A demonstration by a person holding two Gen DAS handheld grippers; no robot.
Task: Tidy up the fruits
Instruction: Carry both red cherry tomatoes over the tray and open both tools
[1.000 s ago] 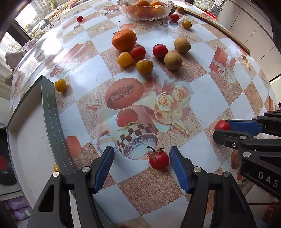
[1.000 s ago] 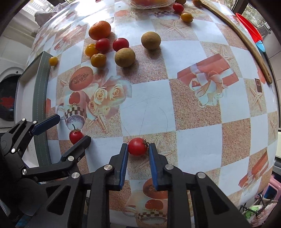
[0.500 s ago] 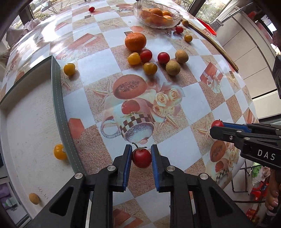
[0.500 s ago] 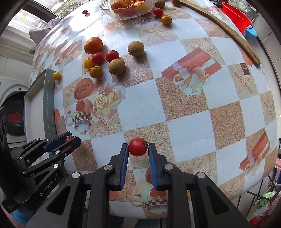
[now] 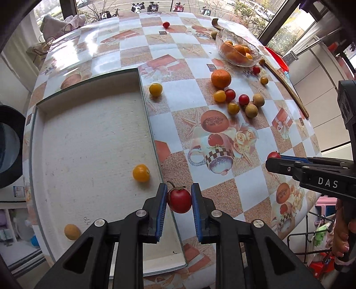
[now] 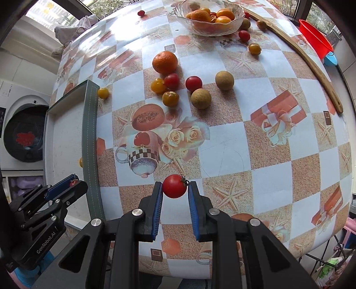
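Observation:
My left gripper (image 5: 179, 201) is shut on a red cherry tomato (image 5: 179, 200) and holds it above the right rim of the white tray (image 5: 89, 142). My right gripper (image 6: 174, 191) is shut on another red cherry tomato (image 6: 174, 185), lifted over the near part of the table. In the left wrist view the right gripper (image 5: 272, 159) shows at the right with its tomato (image 5: 274, 155). In the right wrist view the left gripper (image 6: 72, 184) shows at the lower left by the tray (image 6: 66, 137).
The tray holds a yellow tomato (image 5: 141, 173) and a brown fruit (image 5: 72, 231). Loose on the table: an orange (image 6: 164, 62), red and yellow tomatoes (image 6: 193, 83), two brown fruits (image 6: 201, 98). A glass bowl (image 6: 210, 16) of oranges stands at the back; a red basin (image 6: 314, 37) sits beyond the table's edge.
My left gripper closed on its tomato, lifted it and carried it left to the tray's rim. My right gripper rose with its tomato.

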